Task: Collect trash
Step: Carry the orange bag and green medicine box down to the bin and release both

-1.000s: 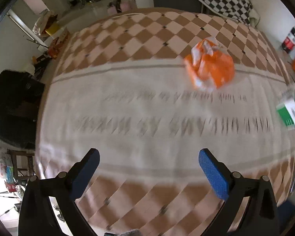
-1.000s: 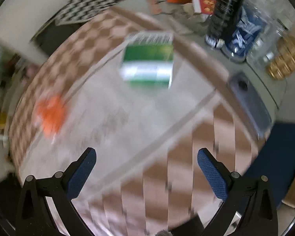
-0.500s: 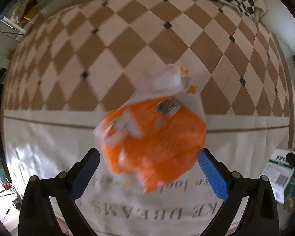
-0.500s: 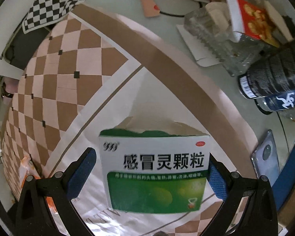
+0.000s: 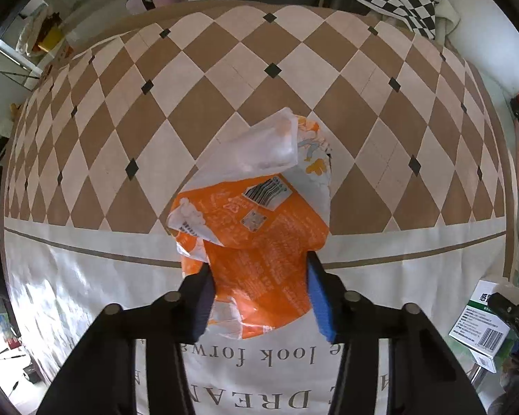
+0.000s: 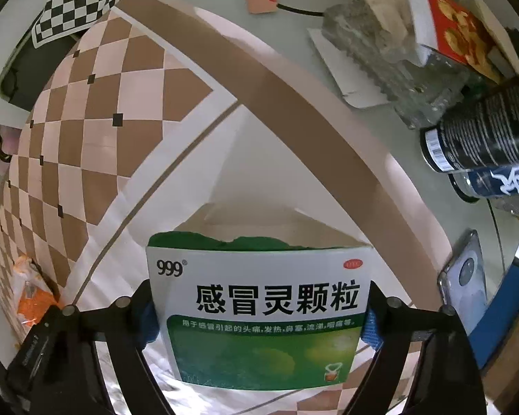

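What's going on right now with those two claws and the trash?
Left gripper closed on orange wrapper. Right gripper clamped on green medicine box. Both pieces on the tablecloth; nothing blocking.

Daylight is falling evenly across the tablecloth (image 5: 86,276), with glare shining at its near left; fisheye edges are bending and darkening, and focus is staying sharp.

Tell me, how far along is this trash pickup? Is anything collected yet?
Early stage, it seems. Nothing looks binned yet, and no bin is in view. In hand: the left gripper is closed on the orange wrapper, and the right gripper is clamped on the green medicine box. Both items are near the tablecloth; I cannot tell if they are lifted. Left: carrying both away and dropping them.
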